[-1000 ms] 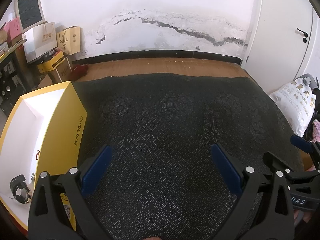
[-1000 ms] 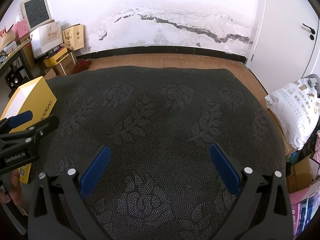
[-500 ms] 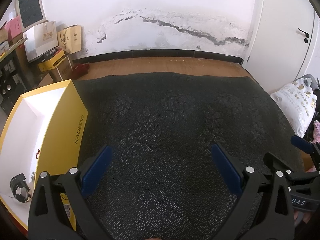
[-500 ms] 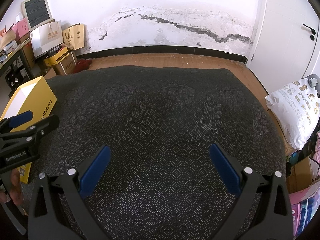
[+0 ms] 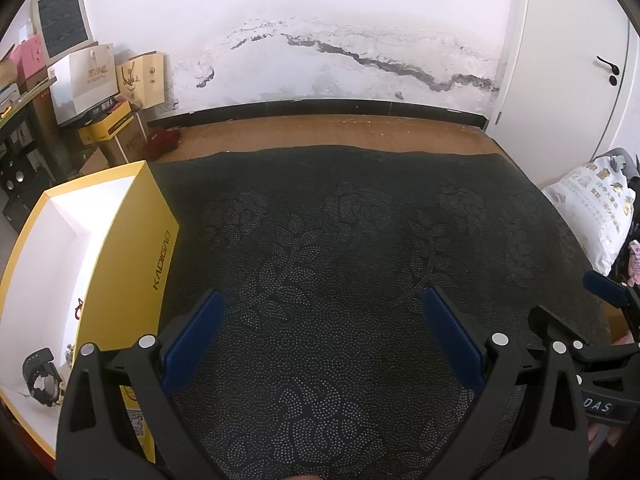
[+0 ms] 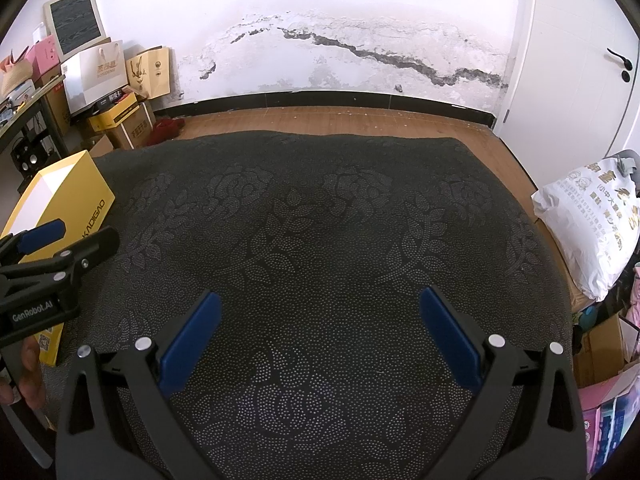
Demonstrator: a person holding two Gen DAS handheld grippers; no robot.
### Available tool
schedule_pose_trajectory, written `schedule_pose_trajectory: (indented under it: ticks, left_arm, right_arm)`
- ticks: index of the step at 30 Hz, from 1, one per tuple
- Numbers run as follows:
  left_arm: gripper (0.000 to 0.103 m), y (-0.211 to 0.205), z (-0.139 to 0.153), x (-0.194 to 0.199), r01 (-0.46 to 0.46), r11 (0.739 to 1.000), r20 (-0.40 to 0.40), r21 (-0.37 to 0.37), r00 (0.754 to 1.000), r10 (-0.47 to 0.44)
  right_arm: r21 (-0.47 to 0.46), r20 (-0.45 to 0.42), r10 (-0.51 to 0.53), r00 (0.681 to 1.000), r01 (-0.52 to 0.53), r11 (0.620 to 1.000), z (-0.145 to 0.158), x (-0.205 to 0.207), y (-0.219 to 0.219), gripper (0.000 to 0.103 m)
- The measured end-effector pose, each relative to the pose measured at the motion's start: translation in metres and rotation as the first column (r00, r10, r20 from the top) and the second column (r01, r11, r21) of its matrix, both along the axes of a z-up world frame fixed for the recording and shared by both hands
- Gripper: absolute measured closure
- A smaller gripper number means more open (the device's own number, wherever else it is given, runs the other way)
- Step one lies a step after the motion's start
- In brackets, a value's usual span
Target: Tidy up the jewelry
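A yellow open box [image 5: 132, 264] with a white inside stands at the left edge of the dark patterned cloth [image 5: 340, 240]; it also shows in the right wrist view [image 6: 76, 196]. A black watch [image 5: 40, 376] and a small trinket [image 5: 70, 350] lie on the box floor. My left gripper [image 5: 324, 308] is open and empty over the cloth, just right of the box. My right gripper [image 6: 320, 308] is open and empty over the cloth's middle. Each gripper shows at the edge of the other's view.
A white printed bag [image 6: 592, 224] lies off the cloth's right edge. Cartons and paper bags [image 6: 116, 92] are stacked at the back left by the cracked wall. A white door [image 6: 592, 60] is at the right. Wooden floor [image 6: 340, 120] runs behind the cloth.
Almost nothing. The left wrist view has shifted very slightly; both grippers stay open and empty in the same places.
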State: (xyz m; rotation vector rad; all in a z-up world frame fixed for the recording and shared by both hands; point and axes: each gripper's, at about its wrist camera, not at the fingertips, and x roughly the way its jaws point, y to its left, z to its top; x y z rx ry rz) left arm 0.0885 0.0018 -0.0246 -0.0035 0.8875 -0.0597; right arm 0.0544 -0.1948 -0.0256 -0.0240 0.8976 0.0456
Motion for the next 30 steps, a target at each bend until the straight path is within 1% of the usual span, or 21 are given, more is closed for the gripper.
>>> schedule_pose_trajectory:
  ticks: [6,10,14,16,18,19,20,23,30]
  left_arm:
    - [0.006,0.0004,-0.0014,0.0003,0.0,1.0,-0.002,0.0,1.0,0.0]
    - [0.006,0.001,-0.003,0.0025,-0.002,1.0,-0.017,-0.021,1.0,0.002]
    - [0.006,0.0045,-0.0029,0.0026,0.001,0.999,-0.016,-0.038,1.0,-0.002]
    - [0.006,0.0057,-0.0019,0.0007,0.0,0.999,-0.005,-0.051,1.0,0.0]
    - [0.006,0.0078,-0.0011,-0.0009,-0.017,0.996,0.0,-0.083,1.0,0.017]
    - [0.006,0.008,-0.0017,-0.0011,-0.01,0.995,-0.006,-0.1,1.0,0.009]
    - [0.006,0.0072,-0.0019,-0.0007,-0.005,0.995,-0.008,-0.102,1.0,0.004]
    - [0.006,0.0047,-0.0027,-0.0013,0.0,0.997,-0.003,-0.078,1.0,0.0]
    - [0.006,0.0034,-0.0019,-0.0025,0.001,0.997,0.001,-0.077,1.0,0.0]
  right_arm:
    - [0.0,0.001,0.0,1.0,0.0,1.0,0.0002,-0.0002,0.0001,0.007]
    - [0.0,0.0,0.001,1.0,-0.001,1.0,0.0003,0.0,0.0006,0.007]
    - [0.0,0.001,0.0,1.0,0.0,1.0,0.0005,-0.0002,0.0007,0.007]
    - [0.001,0.0,0.0,1.0,0.0,1.0,0.0003,0.0,0.0004,0.007]
    - [0.001,0.0,0.002,1.0,-0.002,1.0,0.0006,0.0006,0.0002,0.007]
    - [0.0,0.001,0.002,1.0,-0.002,1.0,0.0006,0.0006,0.0002,0.007]
    - [0.001,0.0,0.001,1.0,-0.001,1.0,0.0003,0.0006,0.0002,0.007]
    - [0.002,0.0,0.001,1.0,-0.001,1.0,0.0007,0.0003,0.0001,0.007]
    - [0.001,-0.002,0.003,1.0,-0.003,1.0,0.0009,0.0011,-0.0006,0.007]
